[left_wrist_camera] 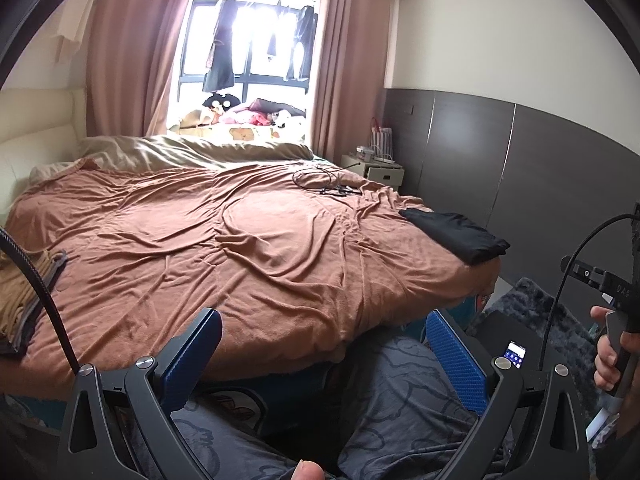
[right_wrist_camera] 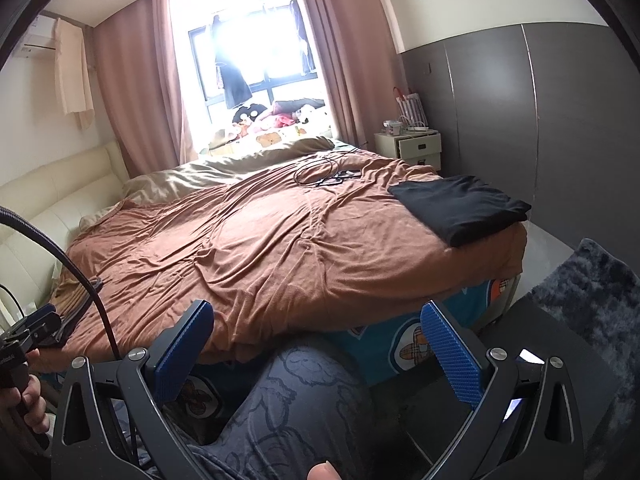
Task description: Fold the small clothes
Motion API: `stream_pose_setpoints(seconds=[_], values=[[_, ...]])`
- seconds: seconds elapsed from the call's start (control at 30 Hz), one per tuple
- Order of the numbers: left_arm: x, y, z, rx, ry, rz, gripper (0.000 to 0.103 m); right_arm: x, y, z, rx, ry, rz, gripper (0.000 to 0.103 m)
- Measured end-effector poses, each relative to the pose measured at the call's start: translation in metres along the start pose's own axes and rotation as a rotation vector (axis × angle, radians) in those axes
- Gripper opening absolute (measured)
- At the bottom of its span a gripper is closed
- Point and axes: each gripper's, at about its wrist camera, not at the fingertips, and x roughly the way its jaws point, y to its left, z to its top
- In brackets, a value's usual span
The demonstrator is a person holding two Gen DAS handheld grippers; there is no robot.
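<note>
A folded black garment (left_wrist_camera: 456,234) (right_wrist_camera: 460,206) lies on the right corner of the bed. A stack of tan and grey clothes (left_wrist_camera: 22,300) (right_wrist_camera: 76,296) sits at the bed's left edge. My left gripper (left_wrist_camera: 322,344) is open and empty, held before the bed's near edge above the person's patterned trousers (left_wrist_camera: 404,396). My right gripper (right_wrist_camera: 316,340) is open too, empty, over the person's knee (right_wrist_camera: 304,392). Each gripper is well short of both piles. A hand (left_wrist_camera: 610,344) holds the right gripper's handle in the left wrist view.
The bed wears a wrinkled brown blanket (left_wrist_camera: 224,248) (right_wrist_camera: 260,240). A coiled black cable (left_wrist_camera: 320,180) (right_wrist_camera: 324,172) lies near its far side. A white nightstand (right_wrist_camera: 408,146) stands by the grey wall panels. A dark rug (right_wrist_camera: 600,304) and a black stand with a phone (left_wrist_camera: 516,354) are at right.
</note>
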Motion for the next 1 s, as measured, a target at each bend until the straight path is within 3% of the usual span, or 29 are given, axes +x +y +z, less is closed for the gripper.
stream_pose_setpoints(seconds=[1.0], values=[[-0.019,-0.008,0.005,0.020,-0.011,0.012,0.103,-0.007,0.020,-0.002,-0.015,-0.008,0.000,0.103]])
